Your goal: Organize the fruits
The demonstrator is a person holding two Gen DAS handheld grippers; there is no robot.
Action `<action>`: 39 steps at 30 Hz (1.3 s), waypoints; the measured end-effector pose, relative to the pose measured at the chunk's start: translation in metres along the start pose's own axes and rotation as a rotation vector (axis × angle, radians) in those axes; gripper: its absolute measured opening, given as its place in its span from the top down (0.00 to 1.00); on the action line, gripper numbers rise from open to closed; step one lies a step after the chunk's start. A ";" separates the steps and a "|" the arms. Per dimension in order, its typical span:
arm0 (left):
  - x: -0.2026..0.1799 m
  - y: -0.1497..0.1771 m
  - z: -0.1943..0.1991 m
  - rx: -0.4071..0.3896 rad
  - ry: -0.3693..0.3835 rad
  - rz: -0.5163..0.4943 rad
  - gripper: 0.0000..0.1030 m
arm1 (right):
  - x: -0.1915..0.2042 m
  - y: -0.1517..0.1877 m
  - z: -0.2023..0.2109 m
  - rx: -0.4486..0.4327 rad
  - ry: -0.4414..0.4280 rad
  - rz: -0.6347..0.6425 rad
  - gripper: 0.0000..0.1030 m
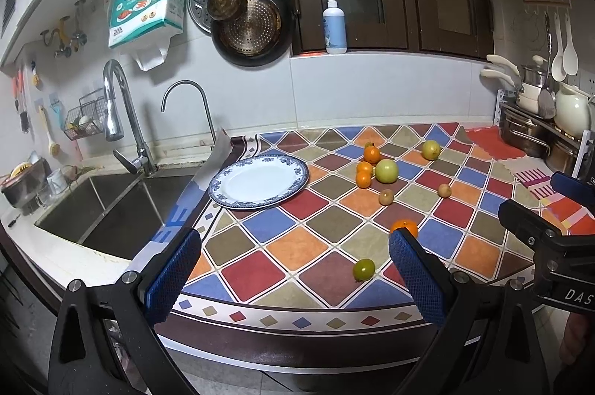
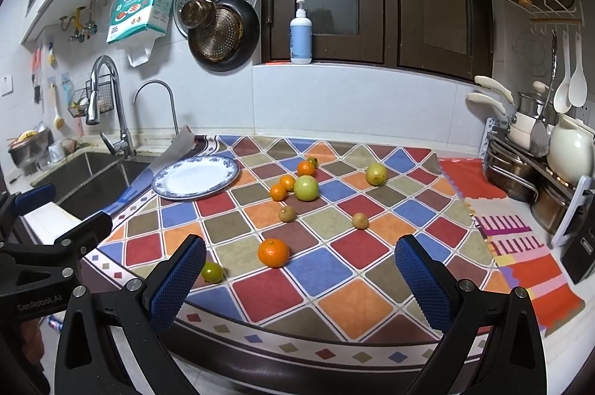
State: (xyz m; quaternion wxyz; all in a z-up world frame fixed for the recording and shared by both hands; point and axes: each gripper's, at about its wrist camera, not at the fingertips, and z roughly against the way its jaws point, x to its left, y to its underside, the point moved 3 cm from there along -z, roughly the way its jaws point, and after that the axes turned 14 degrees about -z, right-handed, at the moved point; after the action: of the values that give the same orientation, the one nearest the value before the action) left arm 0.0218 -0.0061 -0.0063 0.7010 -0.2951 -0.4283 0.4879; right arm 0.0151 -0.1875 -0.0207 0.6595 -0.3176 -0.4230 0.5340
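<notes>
**A:** Two grippers hover at the near edge of the counter, both with blue pads spread wide and nothing between them. What lies ahead of them, biggest first?

**B:** Biggest is the checkered cloth (image 2: 334, 268), stretching forward from under both grippers. Next the blue-rimmed plate (image 1: 260, 181), ahead of the left gripper (image 1: 293, 274) and slightly to its left, near the sink (image 1: 111, 205); nothing lies on it.

**A:** And the fruit?

**B:** All of it sits on the cloth, none on the plate. A large green fruit (image 2: 306, 188) sits well ahead of the right gripper (image 2: 299, 278), touching a cluster of small oranges (image 2: 282, 187) on its left. A yellow-green fruit (image 2: 376, 174) lies farther ahead, to the right and apart from the cluster.

**A:** Closer in?

**B:** One orange (image 2: 273, 252) lies just ahead of the right gripper, between its fingers' line of sight; in the left wrist view it peeks out behind the left gripper's right finger (image 1: 418, 279). Two small brownish fruits (image 2: 287, 213) lie between it and the cluster, well apart from each other. Smallest and nearest, a little green fruit (image 2: 212, 272) sits just beside the right gripper's left fingertip (image 2: 178, 279).
</notes>
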 end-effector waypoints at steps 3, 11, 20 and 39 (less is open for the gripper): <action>0.000 -0.001 0.000 0.000 -0.001 0.000 0.00 | 0.001 -0.001 0.001 0.000 -0.002 0.000 0.01; 0.000 0.000 0.000 0.000 0.000 0.001 0.00 | 0.002 -0.001 0.001 -0.002 -0.001 0.001 0.01; 0.001 -0.003 0.000 -0.002 0.003 0.000 0.00 | 0.004 -0.002 0.001 -0.001 -0.002 0.003 0.01; 0.000 -0.002 0.000 -0.002 0.003 -0.001 0.00 | 0.004 -0.002 0.001 0.001 -0.003 0.004 0.01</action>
State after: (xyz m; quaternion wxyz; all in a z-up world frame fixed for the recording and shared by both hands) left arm 0.0231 -0.0067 -0.0044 0.7016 -0.2963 -0.4277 0.4868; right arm 0.0153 -0.1842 -0.0179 0.6582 -0.3174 -0.4230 0.5359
